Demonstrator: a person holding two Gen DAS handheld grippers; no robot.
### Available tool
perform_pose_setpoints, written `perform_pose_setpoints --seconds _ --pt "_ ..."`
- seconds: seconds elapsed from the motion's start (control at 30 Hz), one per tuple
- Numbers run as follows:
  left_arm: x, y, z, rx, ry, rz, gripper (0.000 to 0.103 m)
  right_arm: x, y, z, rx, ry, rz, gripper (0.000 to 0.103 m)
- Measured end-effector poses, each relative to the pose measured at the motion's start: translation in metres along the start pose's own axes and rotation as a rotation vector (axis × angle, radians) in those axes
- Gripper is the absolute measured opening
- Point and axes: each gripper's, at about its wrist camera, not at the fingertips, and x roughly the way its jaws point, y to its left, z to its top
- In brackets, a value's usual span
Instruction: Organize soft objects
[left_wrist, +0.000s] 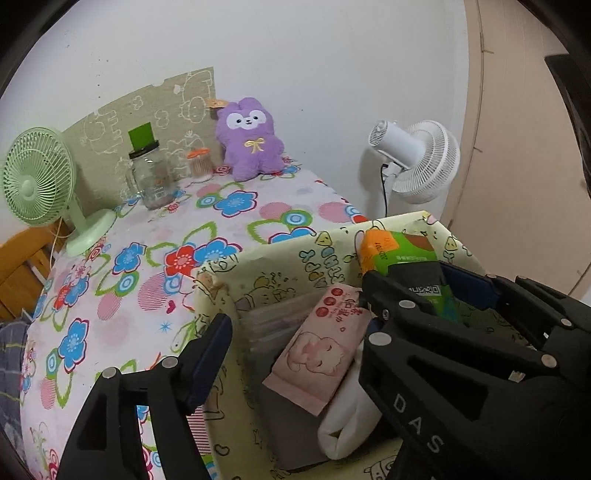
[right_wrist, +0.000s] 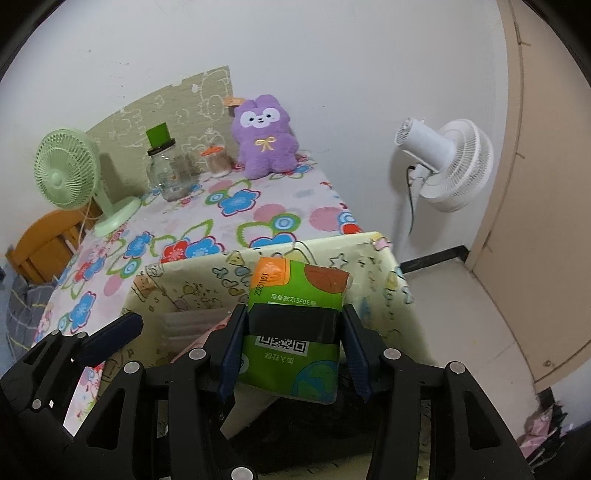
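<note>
**Green tissue pack held over the storage box; pink pack already inside**

Left wrist view. Nearest the lens: the left gripper, jaws spread wide, nothing pressed between them. Its left finger sits over the near wall of the yellow cartoon-print box; its right finger hangs over the box interior. Inside the box, between the two fingers, a pink tissue pack lies tilted, leaning on clear plastic containers at the box's far-left inner side. A white cloth roll lies in the box just nearer the camera than the pink pack. The right gripper enters above the box's right half, clamped on a green tissue pack. Beyond the box on the floral tablecloth: a purple plush toy against the wall, a glass jar and a green desk fan far left of the box. A white standing fan stands behind the box's right corner.

Right wrist view. Nearest: the right gripper, fingers closed at middling width on both sides of the green tissue pack, which stands upright above the box opening. The left gripper's finger shows over the box's left side.
</note>
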Motion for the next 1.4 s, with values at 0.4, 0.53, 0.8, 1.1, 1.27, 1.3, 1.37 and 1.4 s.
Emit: perform_pose_setpoints --seconds 0.4,0.53,0.8,1.1,1.27,1.3,1.37,1.4 --pt "-0.003 -0.001 -0.001 -0.005 0.007 -0.038 0.088 -0.005 -0.002 -0.001 0.020 0.004 -0.009 0.084" --pt "-0.010 -0.001 -0.003 0.002 -0.011 -0.034 0.090 -0.015 -0.001 -0.003 0.020 -0.016 -0.019 0.084" --pt "-0.032 0.005 -0.008 0.001 -0.055 -0.026 0.095 -0.039 0.010 -0.006 0.001 -0.065 -0.046 0.091" --pt "-0.062 0.026 -0.017 -0.030 -0.120 -0.011 0.100 -0.065 0.034 -0.011 -0.036 -0.126 -0.050 0.098" --pt "-0.080 0.042 -0.023 -0.049 -0.156 0.002 0.103 -0.079 0.052 -0.014 -0.058 -0.159 -0.049 0.100" --pt "-0.082 0.044 -0.024 -0.052 -0.160 0.006 0.103 -0.082 0.056 -0.015 -0.063 -0.167 -0.049 0.100" --pt "-0.089 0.052 -0.027 -0.061 -0.174 0.016 0.103 -0.086 0.063 -0.016 -0.068 -0.176 -0.048 0.100" --pt "-0.093 0.056 -0.029 -0.067 -0.181 0.025 0.103 -0.088 0.067 -0.017 -0.071 -0.182 -0.048 0.100"
